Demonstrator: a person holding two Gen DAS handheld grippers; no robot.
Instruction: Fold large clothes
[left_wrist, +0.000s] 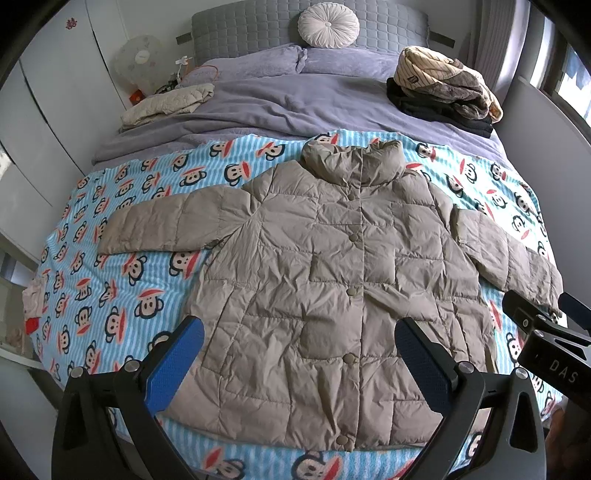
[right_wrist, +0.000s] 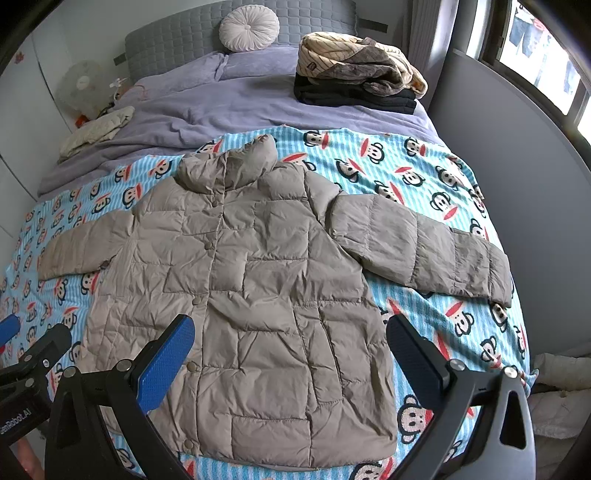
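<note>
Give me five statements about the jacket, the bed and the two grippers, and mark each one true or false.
1. The jacket lies flat, front up, with both sleeves spread out. True.
2. The left gripper is shut on the jacket's hem. False: its jaws stand wide open above the jacket, holding nothing.
3. The jacket rests on a blanket printed with cartoon monkey faces. True.
4. The round white cushion sits on the jacket's collar. False: it leans against the grey headboard, far from the jacket.
5. The right gripper is open. True.
</note>
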